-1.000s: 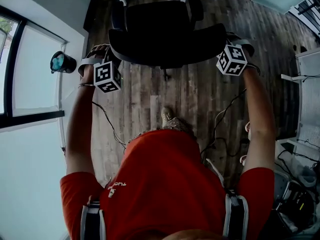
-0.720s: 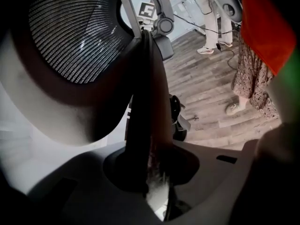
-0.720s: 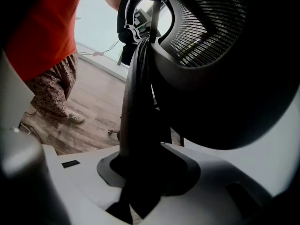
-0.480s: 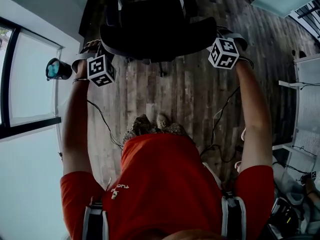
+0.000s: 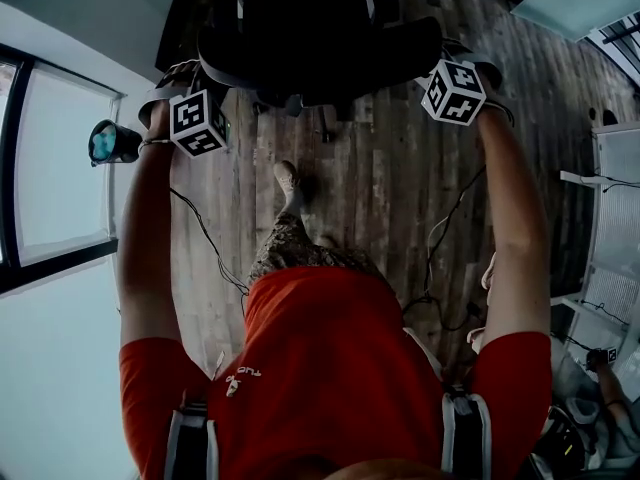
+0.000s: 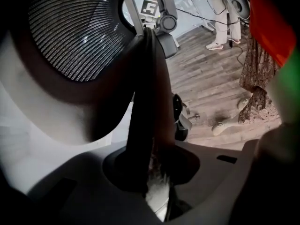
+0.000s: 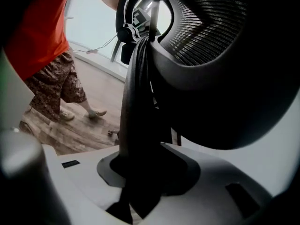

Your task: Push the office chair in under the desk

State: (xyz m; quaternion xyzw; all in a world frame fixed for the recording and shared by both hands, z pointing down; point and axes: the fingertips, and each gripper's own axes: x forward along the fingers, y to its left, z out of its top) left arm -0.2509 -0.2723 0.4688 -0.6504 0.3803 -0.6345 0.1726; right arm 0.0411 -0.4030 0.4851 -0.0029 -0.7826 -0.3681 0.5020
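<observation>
1. Wood-plank floor (image 5: 380, 188) fills head view.
2. Black office chair (image 5: 320, 38) at 12 o'clock, backrest toward person.
3. L tongs (image 6: 150, 172) at 11 o'clock, part-closed, clamped on backrest edge.
4. R tongs (image 7: 140, 172) at 1 o'clock, same grip, opp. edge.

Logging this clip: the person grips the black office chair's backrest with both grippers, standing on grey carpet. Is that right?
Not carpet: the head view shows a wood-plank floor. The rest stands: the left gripper and the right gripper each clamp a backrest edge of the black office chair.
</observation>
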